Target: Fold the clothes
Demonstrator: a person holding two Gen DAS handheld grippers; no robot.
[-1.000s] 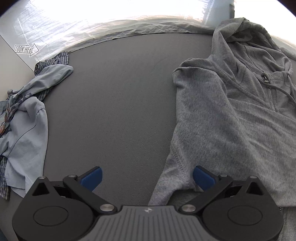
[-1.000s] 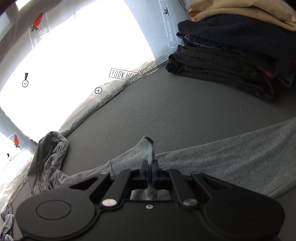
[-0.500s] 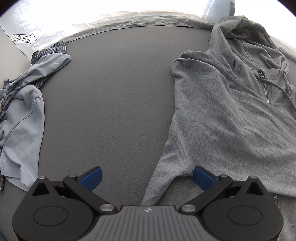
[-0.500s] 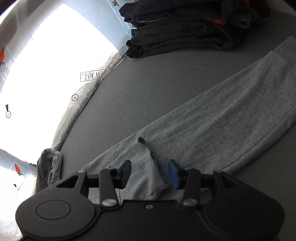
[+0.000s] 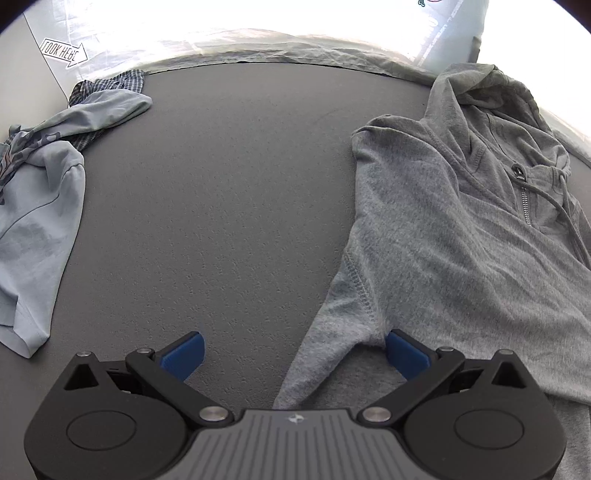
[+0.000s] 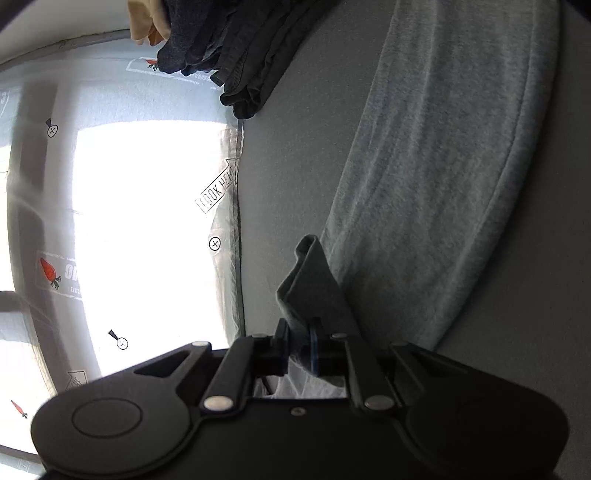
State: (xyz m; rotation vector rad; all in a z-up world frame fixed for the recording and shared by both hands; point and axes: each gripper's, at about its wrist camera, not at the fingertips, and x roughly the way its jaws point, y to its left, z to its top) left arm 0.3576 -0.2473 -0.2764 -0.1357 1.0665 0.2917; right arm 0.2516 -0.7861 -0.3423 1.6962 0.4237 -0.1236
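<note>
A grey zip-neck hoodie (image 5: 443, 240) lies face up on the dark grey table (image 5: 221, 184), its hood toward the far edge. My left gripper (image 5: 293, 354) hangs open just above it, with the underarm and the start of a sleeve between its blue pads (image 5: 404, 354). In the right wrist view the hoodie's long sleeve (image 6: 443, 166) stretches flat across the table. My right gripper (image 6: 299, 345) is rolled onto its side and its jaws are closing, with the pads pinching a raised fold of grey hoodie fabric (image 6: 314, 280) at the sleeve's edge.
A crumpled light blue shirt (image 5: 37, 221) and a checked cloth (image 5: 110, 85) lie at the table's left. A stack of folded dark clothes (image 6: 240, 48) with a beige garment (image 6: 144, 26) sits at the far corner. Clear plastic sheeting with a sticker (image 5: 62, 53) borders the table.
The right gripper let go of the grey fold, opened, then closed on it again while rolling sideways and sinking toward the table. The left gripper stayed open and hardly moved.
</note>
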